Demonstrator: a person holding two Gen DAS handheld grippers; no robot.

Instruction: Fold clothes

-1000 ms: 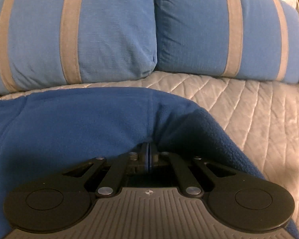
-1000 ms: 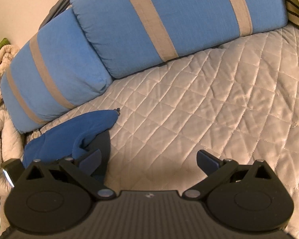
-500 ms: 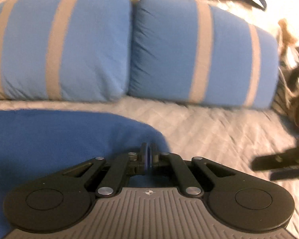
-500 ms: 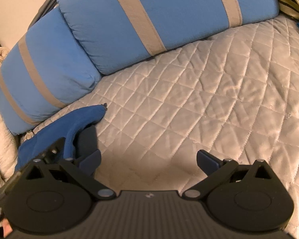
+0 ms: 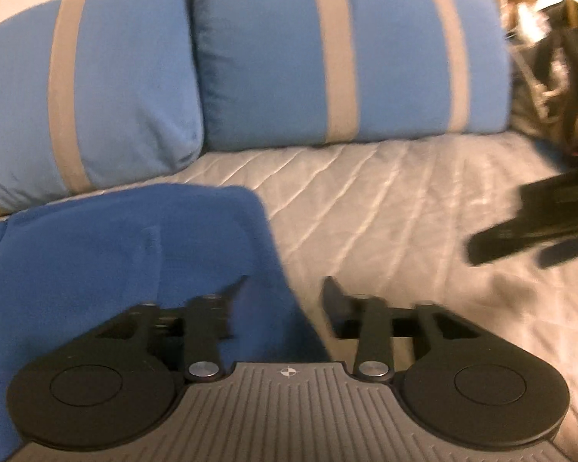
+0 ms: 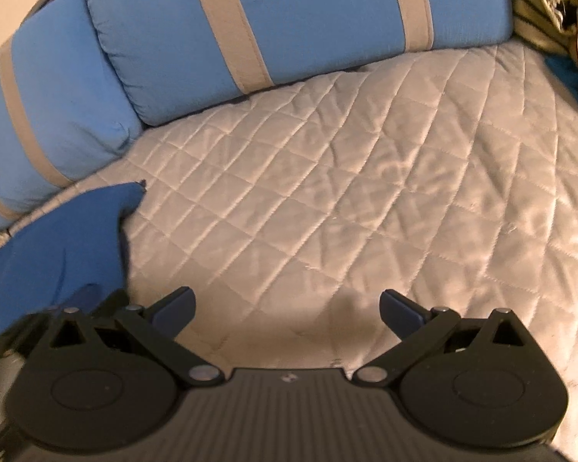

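Note:
A dark blue fleece garment (image 5: 108, 265) lies folded on the grey quilted bed cover (image 5: 385, 200), at the left in both views. My left gripper (image 5: 285, 296) is open, its jaws standing apart, with the garment's right edge lying loose between the fingers. My right gripper (image 6: 285, 304) is open over bare quilt, with the fleece garment (image 6: 54, 242) to its left and nothing between its fingers. The right gripper also shows as a blurred black shape (image 5: 539, 223) at the right edge of the left wrist view.
Two blue pillows with grey stripes (image 5: 346, 57) (image 5: 84, 92) lean along the back of the bed cover (image 6: 366, 192). Dark bags and striped fabric (image 5: 558, 77) are heaped at the far right. A pale wall (image 6: 4, 4) shows at upper left.
My left gripper was shut on the fleece edge and has now opened, letting it go. The left view swung right and drew back. The right gripper stayed open, shifting slightly.

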